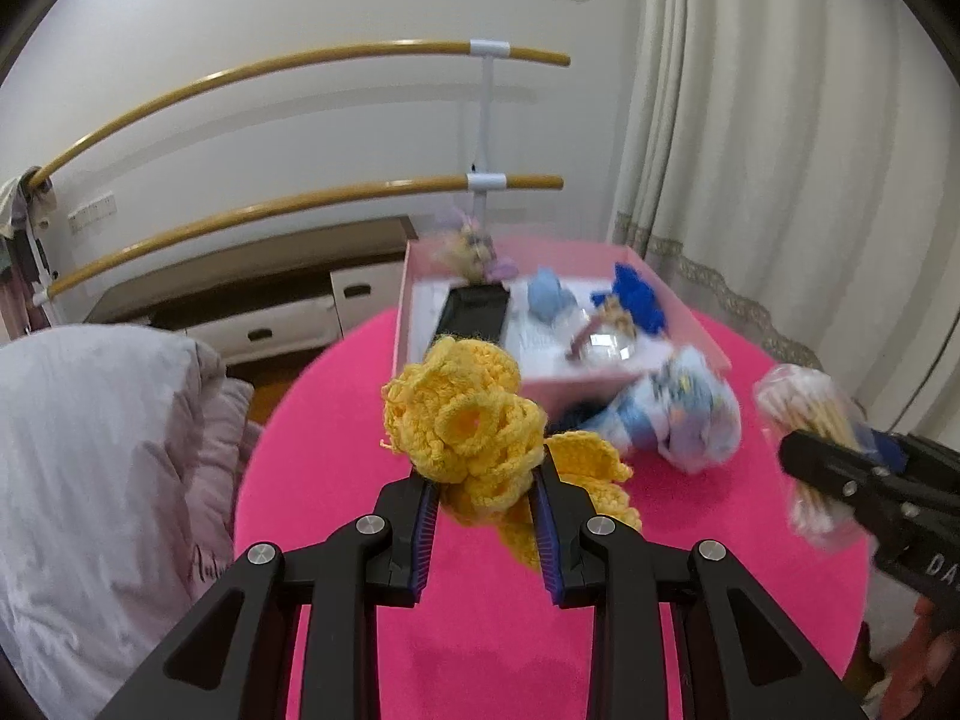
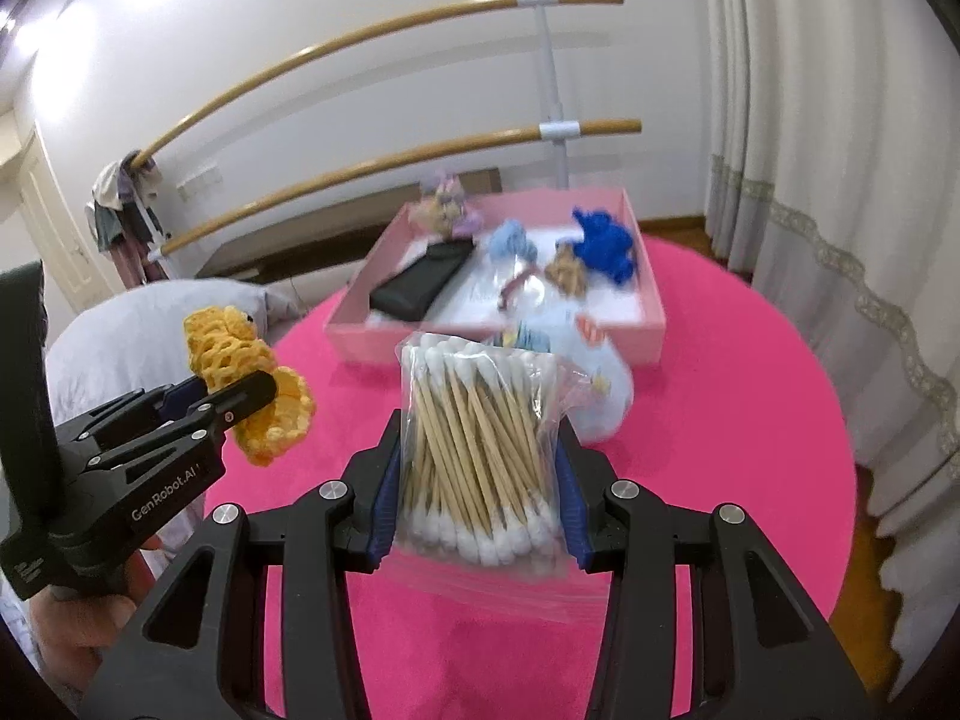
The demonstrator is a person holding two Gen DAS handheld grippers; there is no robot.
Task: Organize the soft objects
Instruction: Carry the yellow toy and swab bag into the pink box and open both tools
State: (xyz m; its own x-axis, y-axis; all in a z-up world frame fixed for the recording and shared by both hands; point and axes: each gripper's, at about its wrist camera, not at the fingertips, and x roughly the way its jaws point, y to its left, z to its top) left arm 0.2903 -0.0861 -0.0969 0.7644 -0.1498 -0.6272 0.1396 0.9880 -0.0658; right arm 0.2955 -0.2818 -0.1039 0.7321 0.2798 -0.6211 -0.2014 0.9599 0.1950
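My left claw (image 1: 483, 501) grips a yellow crochet (image 1: 465, 420), jaws pressed into the yarn from both sides, the piece lifted above the pink table (image 1: 336, 420). A loose fold of it hangs past the right finger toward 4 o'clock. My right claw (image 2: 477, 480) clamps a clear bag of swabs (image 2: 474, 438), cotton tips up and down, the bag's zip edge drooping below the fingers. From the right wrist view, the left claw (image 2: 240, 399) and its crochet (image 2: 240, 360) sit at 9 o'clock; from the left, the right claw (image 1: 798, 456) and swabs (image 1: 804, 414) sit at 3 o'clock. Ahead at 12 o'clock, a pale blue packet (image 2: 591, 384) lies on the table, touching the near wall of a pink tray (image 2: 654, 312). Inside the tray: a black pouch (image 2: 420, 282) on the left, a light blue knit (image 2: 510, 243) mid-tray, a dark blue knit (image 2: 606, 243) right, a small purple doll (image 2: 444, 204) at the far-left corner. Motion blur softens the tray's contents. Beyond, two wooden rails (image 2: 390, 162) line the wall; curtains (image 2: 840, 150) hang at 2 o'clock.
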